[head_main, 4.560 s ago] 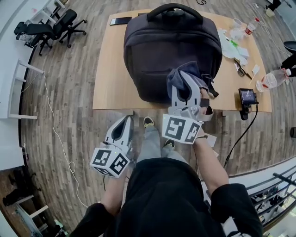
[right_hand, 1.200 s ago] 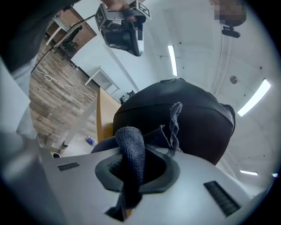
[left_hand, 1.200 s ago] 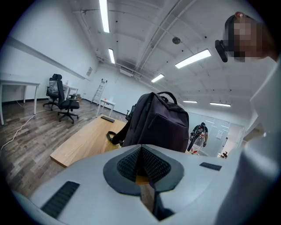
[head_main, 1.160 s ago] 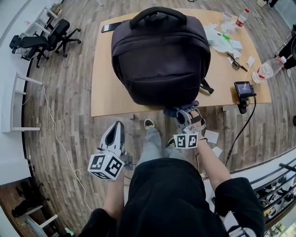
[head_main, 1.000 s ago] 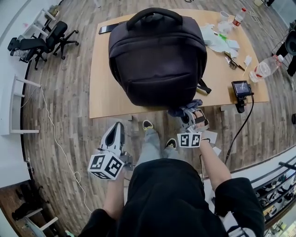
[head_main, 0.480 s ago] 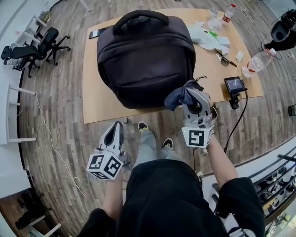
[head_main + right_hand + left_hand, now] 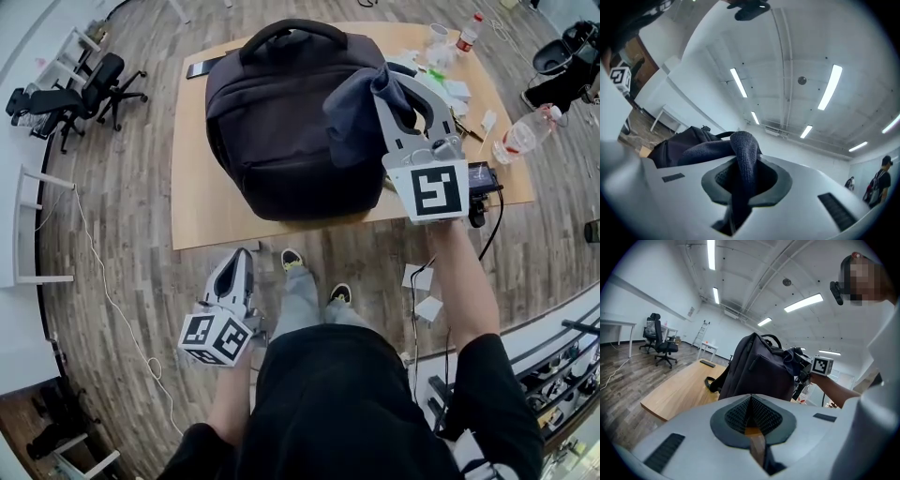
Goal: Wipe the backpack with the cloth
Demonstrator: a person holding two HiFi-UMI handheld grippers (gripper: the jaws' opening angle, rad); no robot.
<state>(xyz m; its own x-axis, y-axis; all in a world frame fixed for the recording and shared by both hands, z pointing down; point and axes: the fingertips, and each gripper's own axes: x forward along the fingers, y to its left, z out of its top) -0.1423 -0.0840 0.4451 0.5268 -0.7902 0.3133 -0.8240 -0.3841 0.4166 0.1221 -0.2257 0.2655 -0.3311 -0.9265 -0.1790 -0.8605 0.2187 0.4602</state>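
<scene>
**Item under work.** The backpack (image 7: 281, 122) sits on the tabletop (image 7: 202, 202), and in the left gripper view it appears to stand upright with its carry handle on top. It is dark, fabric-skinned and bulky. Judged soft-sided, with a surface that should give under pressure. The whole bag may slide or tip if pushed hard from one side with nothing bracing it.

**Cloth.** The cloth (image 7: 352, 108) is dark and knitted. It hangs in loose folds against the backpack's upper right shoulder. No view confirms whether it is pressed on the fabric or just beside it. Judged light, limp and non-slip. It is best held by a bunched fold, as it is here, leaving a free flap to do the wiping.

**Right claw.** The right claw (image 7: 392, 78) is raised at the backpack's upper right. Its jaws are clamped on a gathered fold of the cloth, which fills the gap between them and spills out towards the backpack. The hold looks secure.

**Left claw.** The left claw (image 7: 238, 258) hangs low on the person's side of the backpack, below the tabletop edge and well apart from the bag. Its jaws are together with nothing between them. It touches nothing and is free to steady the backpack.
</scene>
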